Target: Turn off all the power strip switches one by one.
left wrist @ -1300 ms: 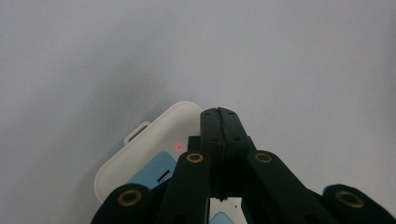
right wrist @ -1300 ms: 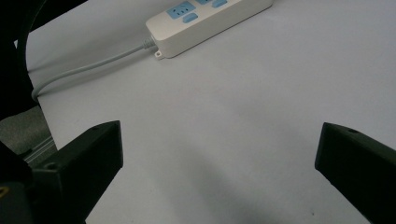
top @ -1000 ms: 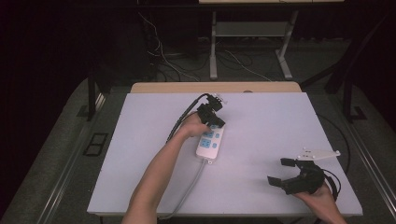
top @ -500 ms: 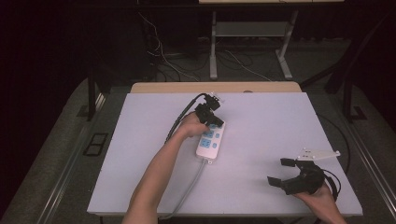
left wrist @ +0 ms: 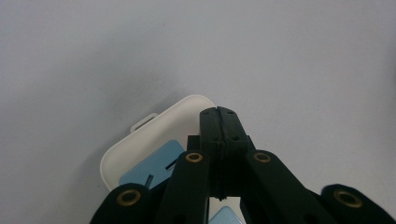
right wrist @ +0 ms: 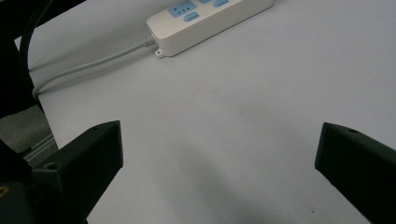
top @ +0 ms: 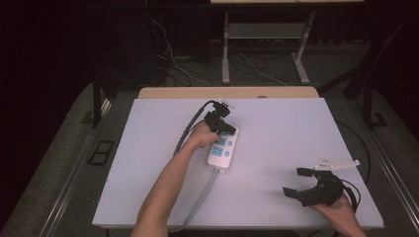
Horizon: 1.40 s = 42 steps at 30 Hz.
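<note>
Left gripper (left wrist: 218, 114) fingers pressed together above power strip (left wrist: 154, 140).

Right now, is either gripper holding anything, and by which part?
Nothing is held. The left gripper has its jaws shut together, empty, over the far end of the power strip. The right gripper is open above bare table.
</note>
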Each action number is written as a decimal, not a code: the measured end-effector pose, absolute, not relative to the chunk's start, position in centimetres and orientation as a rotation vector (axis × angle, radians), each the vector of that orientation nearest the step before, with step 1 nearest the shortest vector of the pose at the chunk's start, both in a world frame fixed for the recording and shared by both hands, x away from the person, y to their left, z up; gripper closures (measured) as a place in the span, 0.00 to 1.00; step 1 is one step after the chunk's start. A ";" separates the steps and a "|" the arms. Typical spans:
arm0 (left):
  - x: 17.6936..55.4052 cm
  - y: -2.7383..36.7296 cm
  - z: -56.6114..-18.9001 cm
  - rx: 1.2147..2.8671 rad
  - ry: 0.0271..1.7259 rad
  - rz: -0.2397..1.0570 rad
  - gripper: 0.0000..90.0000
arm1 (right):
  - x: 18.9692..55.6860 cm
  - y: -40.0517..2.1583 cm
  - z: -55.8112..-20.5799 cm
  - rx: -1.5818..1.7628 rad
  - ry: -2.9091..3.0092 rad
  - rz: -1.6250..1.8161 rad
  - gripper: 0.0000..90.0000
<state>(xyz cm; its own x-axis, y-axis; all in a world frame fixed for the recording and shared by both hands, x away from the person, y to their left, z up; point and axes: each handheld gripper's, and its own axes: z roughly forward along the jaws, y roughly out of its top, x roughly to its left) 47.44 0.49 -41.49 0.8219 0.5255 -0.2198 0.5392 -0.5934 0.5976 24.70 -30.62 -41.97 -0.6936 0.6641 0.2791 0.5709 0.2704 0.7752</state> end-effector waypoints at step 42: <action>41.4 7.5 -34.5 2.105 0.759 0.090 0.25 | 24.5 -30.0 -41.8 1.169 2.420 1.435 0.01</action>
<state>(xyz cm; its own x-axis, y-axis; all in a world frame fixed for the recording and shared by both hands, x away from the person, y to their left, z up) 41.41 7.50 -34.46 0.8116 0.5473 -0.2045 0.4843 -0.4343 0.7595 24.51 -30.05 -41.76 -0.7017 0.6527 0.2856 0.5637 0.2636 0.7827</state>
